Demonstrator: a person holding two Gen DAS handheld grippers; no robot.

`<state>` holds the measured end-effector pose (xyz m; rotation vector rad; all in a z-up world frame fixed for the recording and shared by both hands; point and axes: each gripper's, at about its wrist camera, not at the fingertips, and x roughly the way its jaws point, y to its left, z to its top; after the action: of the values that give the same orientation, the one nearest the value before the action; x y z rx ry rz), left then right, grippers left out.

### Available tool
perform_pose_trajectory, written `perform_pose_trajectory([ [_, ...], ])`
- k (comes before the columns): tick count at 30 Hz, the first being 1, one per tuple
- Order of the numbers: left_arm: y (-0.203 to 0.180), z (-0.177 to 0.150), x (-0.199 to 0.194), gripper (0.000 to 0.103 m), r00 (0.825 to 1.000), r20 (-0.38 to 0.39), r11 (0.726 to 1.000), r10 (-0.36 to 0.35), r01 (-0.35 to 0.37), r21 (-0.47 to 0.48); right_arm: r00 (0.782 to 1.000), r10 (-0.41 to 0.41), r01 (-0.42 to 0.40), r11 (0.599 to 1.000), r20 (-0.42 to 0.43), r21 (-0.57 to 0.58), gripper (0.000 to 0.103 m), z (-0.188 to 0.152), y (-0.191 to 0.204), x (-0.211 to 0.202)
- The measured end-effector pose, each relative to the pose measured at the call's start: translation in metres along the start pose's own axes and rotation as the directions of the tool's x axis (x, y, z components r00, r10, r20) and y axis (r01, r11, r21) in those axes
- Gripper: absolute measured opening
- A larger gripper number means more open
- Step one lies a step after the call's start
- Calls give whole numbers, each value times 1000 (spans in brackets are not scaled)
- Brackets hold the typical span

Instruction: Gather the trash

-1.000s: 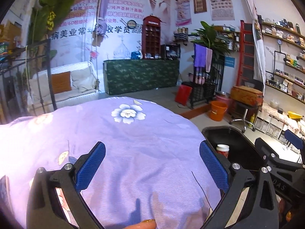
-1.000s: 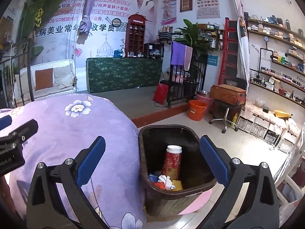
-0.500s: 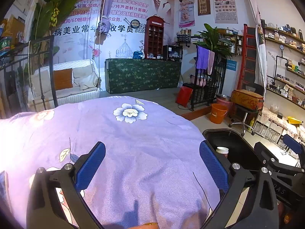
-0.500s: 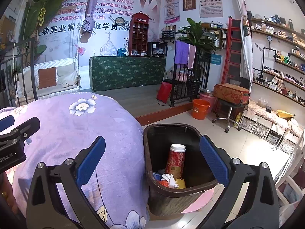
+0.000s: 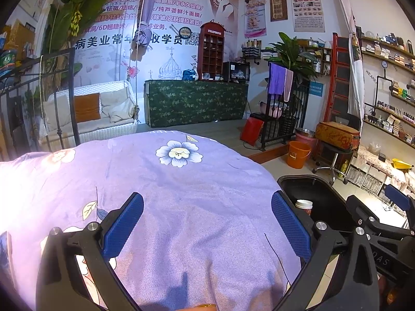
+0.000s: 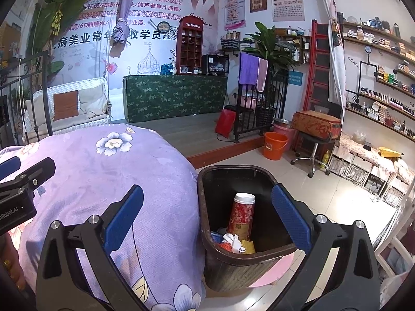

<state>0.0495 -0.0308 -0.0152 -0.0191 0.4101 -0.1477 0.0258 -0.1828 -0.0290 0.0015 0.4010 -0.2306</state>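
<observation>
A dark brown trash bin [image 6: 215,235] stands on the floor beside a purple flowered cloth [image 6: 103,181]. In it a red cup with a white lid [image 6: 242,215] stands upright over crumpled wrappers [image 6: 234,242]. My right gripper [image 6: 207,223] is open and empty, above the bin's near left rim. My left gripper [image 5: 207,225] is open and empty above the cloth [image 5: 168,194]. The bin [image 5: 306,189] and the cup's lid [image 5: 304,203] show at its right, behind the right finger [image 5: 290,224].
An orange bucket [image 6: 275,146] and a stool with a patterned case [image 6: 315,127] stand beyond the bin. Low white shelves [image 6: 363,165] line the right wall. A raised wooden platform [image 6: 194,132] with a green-draped counter lies behind the cloth.
Both views have risen and drawn back slightly, so the cloth and bin sit a little lower in frame. Both grippers stay open and empty.
</observation>
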Motion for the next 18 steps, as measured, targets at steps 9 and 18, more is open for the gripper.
perform_pose_trajectory([
  [9,0,0,0,97,1000,0,1000,3,-3,1,1000,-1,1,1000,-6,2,98,-1,0,2],
  [18,5,-2,0,97,1000,-2,1000,1,-1,2,1000,-1,1,1000,-12,4,98,-4,2,3],
])
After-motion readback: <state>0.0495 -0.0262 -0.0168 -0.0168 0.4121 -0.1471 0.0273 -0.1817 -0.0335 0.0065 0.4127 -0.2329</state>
